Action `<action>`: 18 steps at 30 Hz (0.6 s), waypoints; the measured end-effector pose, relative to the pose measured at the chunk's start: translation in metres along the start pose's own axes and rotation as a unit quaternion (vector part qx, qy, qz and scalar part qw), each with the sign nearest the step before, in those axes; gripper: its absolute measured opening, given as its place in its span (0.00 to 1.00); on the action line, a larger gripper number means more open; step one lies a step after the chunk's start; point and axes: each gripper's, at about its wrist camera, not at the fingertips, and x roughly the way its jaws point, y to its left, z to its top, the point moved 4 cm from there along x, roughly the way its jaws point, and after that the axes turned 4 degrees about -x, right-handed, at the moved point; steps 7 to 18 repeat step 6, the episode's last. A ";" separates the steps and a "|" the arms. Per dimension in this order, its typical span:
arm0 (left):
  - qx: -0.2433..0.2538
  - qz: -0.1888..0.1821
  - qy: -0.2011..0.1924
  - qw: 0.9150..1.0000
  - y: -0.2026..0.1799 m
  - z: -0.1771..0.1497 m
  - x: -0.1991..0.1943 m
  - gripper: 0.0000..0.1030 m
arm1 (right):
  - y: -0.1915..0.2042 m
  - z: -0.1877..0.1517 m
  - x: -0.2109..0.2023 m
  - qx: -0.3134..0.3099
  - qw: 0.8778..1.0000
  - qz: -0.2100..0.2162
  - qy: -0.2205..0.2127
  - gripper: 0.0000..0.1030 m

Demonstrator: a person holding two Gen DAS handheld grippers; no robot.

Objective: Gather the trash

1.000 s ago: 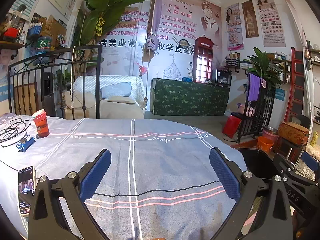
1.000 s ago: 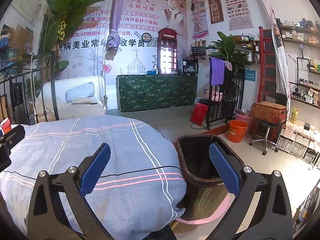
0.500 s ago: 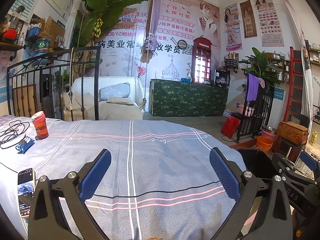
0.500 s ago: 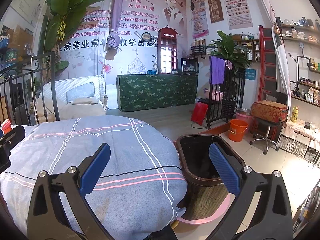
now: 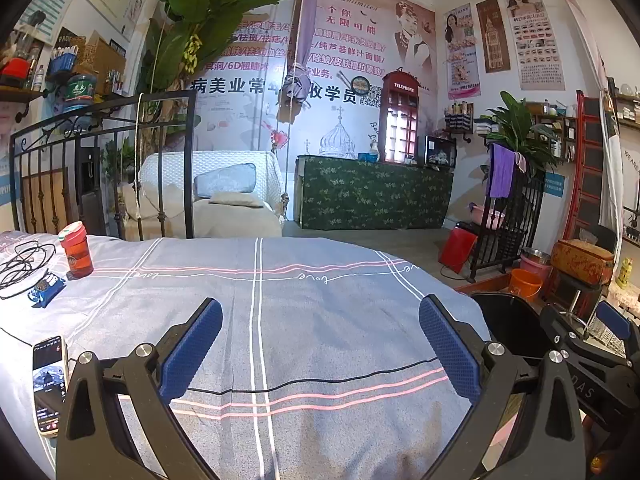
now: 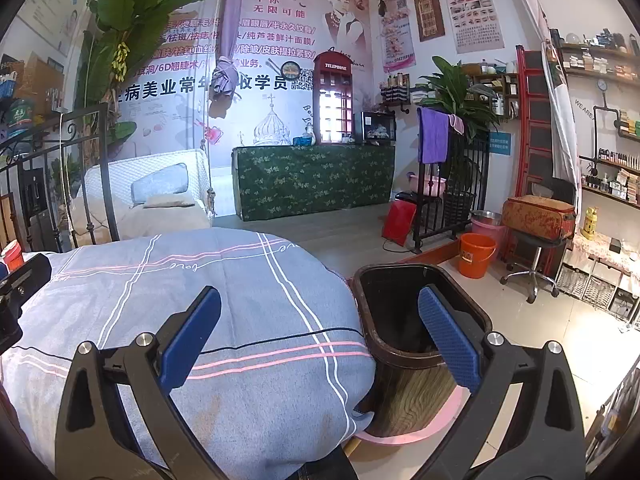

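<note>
Both jaws gape above bed (image 5: 320, 320); bin (image 6: 404, 292) touches its edge.

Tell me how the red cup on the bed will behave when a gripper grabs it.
The red cup stands tall and narrow on soft bedding, so a sideways nudge would probably tip it. It looks like a lidded paper cup, likely light and crushable. Whether it holds liquid cannot be seen.
</note>
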 end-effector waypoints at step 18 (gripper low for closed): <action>0.001 0.001 0.002 1.000 0.000 -0.001 0.001 0.94 | 0.001 -0.002 0.000 0.002 1.000 0.000 0.001 0.95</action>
